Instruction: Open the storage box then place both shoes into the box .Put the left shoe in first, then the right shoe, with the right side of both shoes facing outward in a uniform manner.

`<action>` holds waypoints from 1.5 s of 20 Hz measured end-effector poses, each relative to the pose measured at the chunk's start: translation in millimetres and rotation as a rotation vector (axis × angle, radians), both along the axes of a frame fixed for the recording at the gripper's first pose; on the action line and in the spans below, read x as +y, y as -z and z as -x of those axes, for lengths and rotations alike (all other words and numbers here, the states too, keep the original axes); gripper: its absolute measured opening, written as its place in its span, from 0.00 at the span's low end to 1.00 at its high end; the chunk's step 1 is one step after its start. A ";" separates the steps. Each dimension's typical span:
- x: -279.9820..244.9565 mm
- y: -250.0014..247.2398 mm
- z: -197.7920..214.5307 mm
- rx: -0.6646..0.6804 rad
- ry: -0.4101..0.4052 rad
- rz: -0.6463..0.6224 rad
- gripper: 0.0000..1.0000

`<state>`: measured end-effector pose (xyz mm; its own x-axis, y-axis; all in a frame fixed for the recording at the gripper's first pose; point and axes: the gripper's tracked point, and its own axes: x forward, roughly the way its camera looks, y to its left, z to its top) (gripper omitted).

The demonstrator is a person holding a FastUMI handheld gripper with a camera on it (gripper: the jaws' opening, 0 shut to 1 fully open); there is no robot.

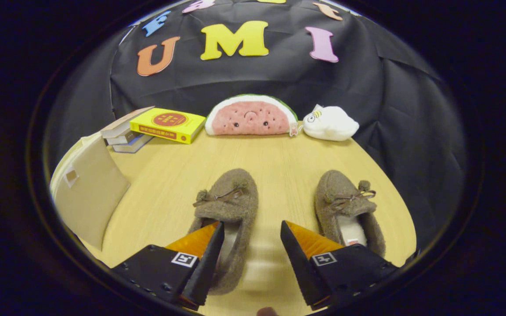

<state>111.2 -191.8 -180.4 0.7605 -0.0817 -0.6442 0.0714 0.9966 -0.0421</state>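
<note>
hovering tongs [252, 230] spread apart, left shoe's [229, 210] side between them.

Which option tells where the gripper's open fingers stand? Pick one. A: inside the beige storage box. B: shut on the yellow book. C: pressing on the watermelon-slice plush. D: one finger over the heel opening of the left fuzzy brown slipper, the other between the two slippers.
D: the gripper is open, one finger over the heel opening of the left fuzzy brown slipper, the other over bare wooden table short of the right fuzzy brown slipper.
</note>
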 end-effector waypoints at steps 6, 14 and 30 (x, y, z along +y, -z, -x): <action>4.0 11.1 -9.8 0.051 0.015 -0.046 0.14; 5.5 -0.2 -4.9 0.028 0.083 -0.206 0.00; 181.6 -155.3 12.9 -0.171 -0.087 -0.349 0.00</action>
<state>98.3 -10.2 -25.0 0.8535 0.1889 -0.4857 -0.0370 0.9516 0.3051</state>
